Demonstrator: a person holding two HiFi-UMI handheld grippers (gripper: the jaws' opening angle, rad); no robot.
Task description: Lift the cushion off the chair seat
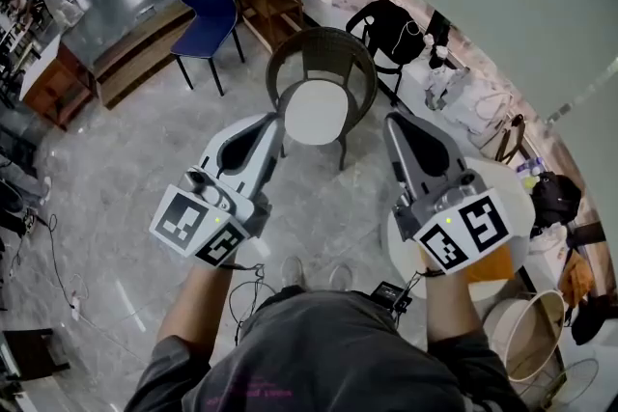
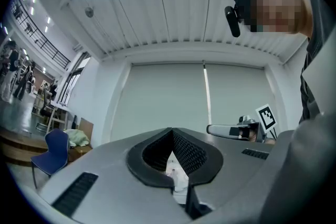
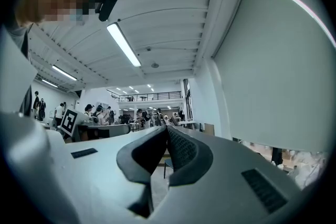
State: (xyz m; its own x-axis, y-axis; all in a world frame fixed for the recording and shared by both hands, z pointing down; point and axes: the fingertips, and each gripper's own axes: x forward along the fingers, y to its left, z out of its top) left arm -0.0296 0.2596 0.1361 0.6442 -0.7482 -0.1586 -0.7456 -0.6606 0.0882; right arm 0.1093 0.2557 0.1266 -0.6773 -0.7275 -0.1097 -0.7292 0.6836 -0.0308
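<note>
A round white cushion (image 1: pixel 316 111) lies on the seat of a dark wicker chair (image 1: pixel 322 48) in the middle of the head view. My left gripper (image 1: pixel 274 123) is held in the air just left of the seat, its jaws shut with nothing between them. On the other side my right gripper (image 1: pixel 393 122) hangs just right of the chair, also shut and empty. Neither touches the cushion. The left gripper view shows the closed left gripper (image 2: pixel 171 131) pointing at a pale wall. In the right gripper view the closed right gripper (image 3: pixel 167 128) points across the hall.
A blue chair (image 1: pixel 208 14) and a wooden stand (image 1: pixel 272 0) with a green cloth stand behind the wicker chair. A black bag (image 1: pixel 391 27) and white bags line the wall at right. A round white table (image 1: pixel 514 198) and a basket (image 1: pixel 526 333) are near my right arm. Cables lie on the floor at left.
</note>
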